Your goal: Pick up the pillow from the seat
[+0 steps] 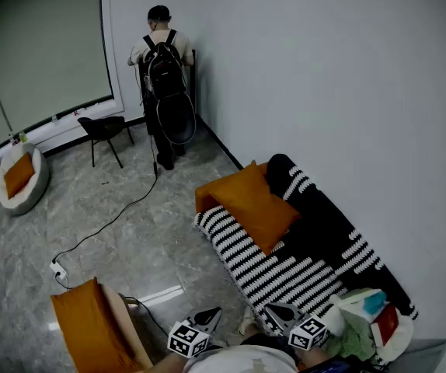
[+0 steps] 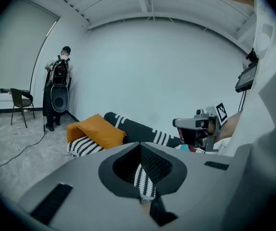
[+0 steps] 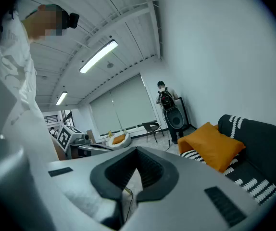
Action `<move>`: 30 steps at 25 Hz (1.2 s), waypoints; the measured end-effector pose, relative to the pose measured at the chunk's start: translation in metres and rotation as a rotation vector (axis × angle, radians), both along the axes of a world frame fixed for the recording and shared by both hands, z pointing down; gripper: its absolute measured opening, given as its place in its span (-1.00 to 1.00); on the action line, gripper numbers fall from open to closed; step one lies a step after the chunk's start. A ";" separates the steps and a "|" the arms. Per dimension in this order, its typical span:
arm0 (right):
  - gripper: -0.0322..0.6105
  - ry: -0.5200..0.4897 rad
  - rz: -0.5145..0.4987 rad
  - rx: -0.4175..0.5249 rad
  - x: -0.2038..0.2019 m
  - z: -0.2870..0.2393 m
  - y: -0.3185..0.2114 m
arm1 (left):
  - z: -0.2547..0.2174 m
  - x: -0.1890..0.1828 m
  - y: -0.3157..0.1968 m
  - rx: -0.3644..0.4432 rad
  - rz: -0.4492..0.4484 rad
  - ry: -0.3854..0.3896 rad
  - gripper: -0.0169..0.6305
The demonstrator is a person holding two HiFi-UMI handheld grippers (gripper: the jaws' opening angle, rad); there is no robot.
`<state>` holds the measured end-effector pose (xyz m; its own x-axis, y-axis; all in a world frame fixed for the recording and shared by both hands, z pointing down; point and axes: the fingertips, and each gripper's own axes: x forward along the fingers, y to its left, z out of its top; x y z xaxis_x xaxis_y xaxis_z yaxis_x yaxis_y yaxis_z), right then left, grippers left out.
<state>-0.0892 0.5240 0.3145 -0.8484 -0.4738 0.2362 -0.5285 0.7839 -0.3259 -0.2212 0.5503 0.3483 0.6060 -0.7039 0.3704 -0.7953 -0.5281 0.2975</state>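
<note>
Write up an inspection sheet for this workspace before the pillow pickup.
Surface: striped sofa seat, along the wall.
Job's things: orange pillow lies on the seat's far end, untouched.
Clutter: heap of cloth and boxes on the sofa's near end.
Grippers: left gripper and right gripper both shut, empty, away from the pillow.
Cables: black cable runs over the floor to a power strip.
Surroundings: person with backpack, black chair, floor cushion.

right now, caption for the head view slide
Left gripper and right gripper shut, orange pillow untouched on striped sofa.
</note>
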 end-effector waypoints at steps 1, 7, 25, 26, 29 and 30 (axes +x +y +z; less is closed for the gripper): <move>-0.86 -0.008 0.000 0.001 0.001 -0.002 -0.001 | -0.001 0.001 -0.001 0.003 0.002 0.000 -0.92; -0.86 -0.018 0.007 0.019 0.001 -0.009 -0.006 | -0.007 0.002 -0.005 0.022 0.010 -0.002 -0.92; -0.86 -0.001 0.024 -0.003 -0.002 -0.004 -0.021 | -0.008 -0.007 -0.010 0.009 -0.014 -0.007 -0.92; -0.86 0.002 0.028 -0.008 0.000 -0.004 -0.023 | -0.007 -0.006 -0.012 0.005 -0.015 -0.006 -0.92; -0.86 0.017 0.051 -0.017 0.006 0.000 -0.035 | -0.005 -0.004 -0.021 -0.004 -0.012 -0.010 -0.92; -0.86 0.020 0.057 -0.020 0.007 0.002 -0.041 | -0.004 -0.004 -0.025 -0.007 -0.011 -0.014 -0.92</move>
<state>-0.0818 0.4834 0.3162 -0.8153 -0.5162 0.2625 -0.5785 0.7460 -0.3299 -0.2252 0.5257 0.3441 0.5929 -0.7078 0.3840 -0.8053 -0.5172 0.2900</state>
